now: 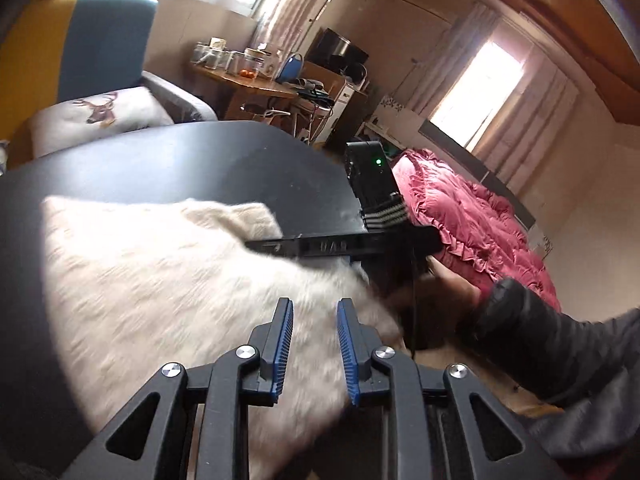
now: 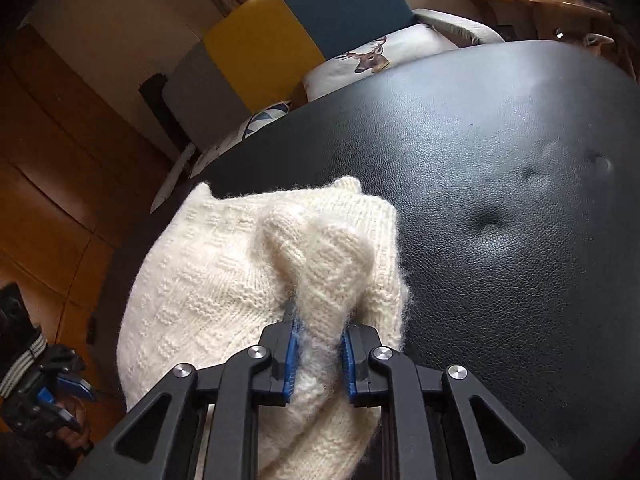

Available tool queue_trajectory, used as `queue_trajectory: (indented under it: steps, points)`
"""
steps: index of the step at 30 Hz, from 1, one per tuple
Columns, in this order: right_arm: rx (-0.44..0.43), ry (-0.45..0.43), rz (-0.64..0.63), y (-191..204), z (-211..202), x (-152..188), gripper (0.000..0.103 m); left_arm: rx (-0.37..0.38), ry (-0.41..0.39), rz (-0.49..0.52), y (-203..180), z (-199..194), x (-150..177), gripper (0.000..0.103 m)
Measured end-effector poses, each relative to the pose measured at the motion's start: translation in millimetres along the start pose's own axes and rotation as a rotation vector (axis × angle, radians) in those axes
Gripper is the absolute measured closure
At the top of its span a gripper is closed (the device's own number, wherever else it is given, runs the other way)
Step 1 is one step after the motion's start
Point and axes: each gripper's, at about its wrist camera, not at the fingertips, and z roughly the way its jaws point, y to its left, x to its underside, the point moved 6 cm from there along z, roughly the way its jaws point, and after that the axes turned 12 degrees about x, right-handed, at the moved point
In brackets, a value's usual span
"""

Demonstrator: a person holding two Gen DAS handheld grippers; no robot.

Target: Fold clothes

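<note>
Our right gripper [image 2: 319,346] clamps a fold of the cream sweater [image 2: 224,280]. Our left gripper [image 1: 315,320] hangs apart, empty, over it.

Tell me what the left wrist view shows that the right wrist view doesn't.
Left wrist only: a pink ruffled bedspread, a bright window, and the left tongs open above the knit.

Right wrist only: the right tongs shut on a bunched fold of the white sweater.

Both: the sweater, the black padded surface, the deer cushion.
</note>
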Motion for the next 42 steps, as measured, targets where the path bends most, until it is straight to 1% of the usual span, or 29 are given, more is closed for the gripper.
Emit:
queue_trajectory:
  steps: [3,4,7,13,14,16,18,19,20,21,22,24,27,28,29,30,33,35,36,38,40,42]
  points:
    - [-0.014,0.002,0.001,1,4,-1,0.085,0.032,0.004,0.025,-8,14,-19,0.081]
    - [-0.018,0.002,0.001,1,4,-1,0.085,0.034,0.032,0.035,-8,25,-16,0.081]
    - [-0.036,0.001,0.005,-1,0,3,0.085,0.020,0.043,0.037,-8,32,-8,0.083]
    - [-0.088,0.005,0.036,-9,-2,5,0.083,-0.008,0.066,0.041,-9,46,9,0.083]
    - [-0.089,0.008,0.037,-9,-2,4,0.083,-0.013,0.069,0.041,-9,49,12,0.083]
    - [-0.086,0.015,0.031,-7,-3,2,0.081,-0.025,0.070,0.040,-8,50,18,0.079]
    - [-0.073,0.028,0.013,-5,-7,-1,0.069,-0.054,0.029,0.024,-4,32,20,0.078]
    - [-0.063,0.038,0.002,-4,-9,-3,0.065,-0.068,0.008,0.015,-2,23,21,0.078]
    - [-0.052,0.047,-0.010,-3,-14,-6,0.057,-0.083,-0.012,0.007,0,14,22,0.078]
    - [-0.029,0.045,-0.028,-3,-19,-10,0.049,-0.097,-0.033,-0.001,3,4,23,0.077]
    - [0.004,0.028,-0.063,0,-28,-15,0.045,-0.112,-0.054,-0.009,5,-5,24,0.076]
    - [0.058,-0.017,-0.136,9,-48,-29,0.044,-0.140,-0.095,-0.026,9,-24,26,0.076]
    - [0.034,-0.073,-0.261,52,-67,-56,0.044,-0.183,-0.157,-0.051,16,-52,29,0.076]
    - [0.025,-0.092,-0.302,66,-73,-65,0.044,-0.195,-0.169,-0.057,18,-58,31,0.076]
    - [-0.007,-0.085,-0.350,88,-71,-71,0.044,-0.198,-0.158,-0.058,20,-56,35,0.076]
    - [-0.040,-0.068,-0.398,110,-64,-73,0.044,-0.202,-0.147,-0.059,22,-53,39,0.076]
    - [-0.123,0.051,-0.523,172,-23,-71,0.044,-0.208,-0.106,-0.072,30,-43,53,0.075]
    - [-0.158,0.166,-0.570,201,11,-65,0.044,-0.192,-0.091,-0.098,34,-33,63,0.075]
    - [-0.154,0.226,-0.573,210,30,-63,0.044,-0.187,-0.098,-0.101,33,-32,70,0.075]
    - [-0.133,0.336,-0.553,217,69,-61,0.044,-0.167,-0.108,-0.121,35,-32,72,0.075]
    - [-0.086,0.446,-0.507,211,107,-58,0.044,-0.150,-0.115,-0.140,37,-32,73,0.076]
    - [-0.076,0.525,-0.470,202,137,-50,0.044,-0.142,-0.125,-0.146,36,-35,74,0.076]
